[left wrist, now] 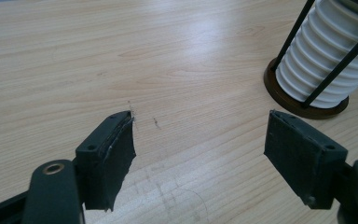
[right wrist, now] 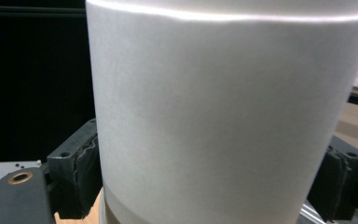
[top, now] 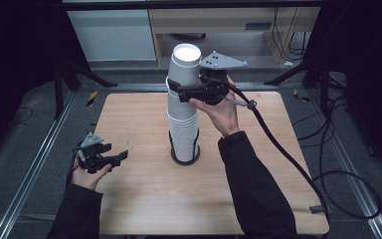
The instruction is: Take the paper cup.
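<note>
Cups (top: 183,119) stand nested in 1 tall white column at the middle of the table (top: 144,199), their foot set in a dark round holder (top: 185,158) with thin black upright rods. The column's long axis is vertical, so the coming move looks to be a straight lift along that axis.

At the top of the stack, the right tongs (top: 175,89) come in level from the column's right side, with 1 jaw on each flank of the top cup (top: 186,63). In the right gripper view that cup (right wrist: 223,116) sits between the 2 jaws with both pads against its wall, so I judge the tongs to be pinching it just above the rim of the cup below.

Left tongs (top: 122,157) rest low near the table's left edge, well apart from the stack and pointing toward it, jaws spread wide with bare wood between them. The right hand (top: 219,112) is clearly the nearer.

The cups are smooth matt paper, slightly tapered, with rolled rims forming ridges down the column. The table is pale wood-grain laminate, and the pads are black rubbery blocks.
</note>
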Demonstrator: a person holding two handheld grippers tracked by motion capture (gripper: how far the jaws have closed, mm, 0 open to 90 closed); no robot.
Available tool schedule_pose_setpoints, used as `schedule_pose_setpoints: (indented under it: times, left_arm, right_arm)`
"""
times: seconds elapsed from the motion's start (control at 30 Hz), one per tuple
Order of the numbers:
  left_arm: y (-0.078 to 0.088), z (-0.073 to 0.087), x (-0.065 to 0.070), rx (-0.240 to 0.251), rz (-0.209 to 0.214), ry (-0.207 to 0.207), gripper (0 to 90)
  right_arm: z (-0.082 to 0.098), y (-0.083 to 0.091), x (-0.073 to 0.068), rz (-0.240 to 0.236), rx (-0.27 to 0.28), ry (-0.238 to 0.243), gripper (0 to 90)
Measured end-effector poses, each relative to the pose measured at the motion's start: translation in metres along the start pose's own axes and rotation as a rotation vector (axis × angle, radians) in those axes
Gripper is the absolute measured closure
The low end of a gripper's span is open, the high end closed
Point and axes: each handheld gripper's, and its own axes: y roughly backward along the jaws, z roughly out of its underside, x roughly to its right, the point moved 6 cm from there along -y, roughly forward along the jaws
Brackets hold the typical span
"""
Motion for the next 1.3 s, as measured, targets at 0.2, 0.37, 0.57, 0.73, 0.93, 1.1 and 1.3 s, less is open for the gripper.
schedule_pose_setpoints:
  times: [0.2, 0.37, 0.57, 0.73, 0.93, 1.1, 1.3]
  left_arm:
    - [0.000, 0.000, -0.001, 0.002, 0.001, 0.003, 23.2]
    - [0.001, -0.001, -0.001, 0.004, 0.000, 0.003, 23.2]
    - [0.002, -0.002, -0.001, 0.011, 0.002, 0.009, 23.1]
    - [0.003, -0.002, -0.001, 0.012, 0.003, 0.007, 23.1]
    - [0.004, -0.004, 0.002, 0.014, 0.006, -0.005, 23.1]
    - [0.005, -0.006, 0.005, 0.022, 0.008, -0.009, 23.4]
    - [0.005, -0.007, 0.009, 0.024, 0.014, -0.017, 23.7]
  right_arm:
    - [-0.012, 0.002, -0.002, -0.002, 0.012, 0.014, 13.8]
    - [-0.020, 0.004, -0.003, 0.002, 0.018, 0.026, 13.8]
    - [-0.025, 0.012, -0.001, 0.011, 0.020, 0.041, 13.7]
    - [-0.032, 0.030, 0.003, 0.028, 0.022, 0.080, 13.7]
    - [-0.029, 0.053, 0.013, 0.058, 0.002, 0.105, 13.6]
    - [-0.017, 0.072, 0.020, 0.075, -0.024, 0.120, 13.6]
    - [0.006, 0.097, 0.029, 0.095, -0.063, 0.120, 13.5]
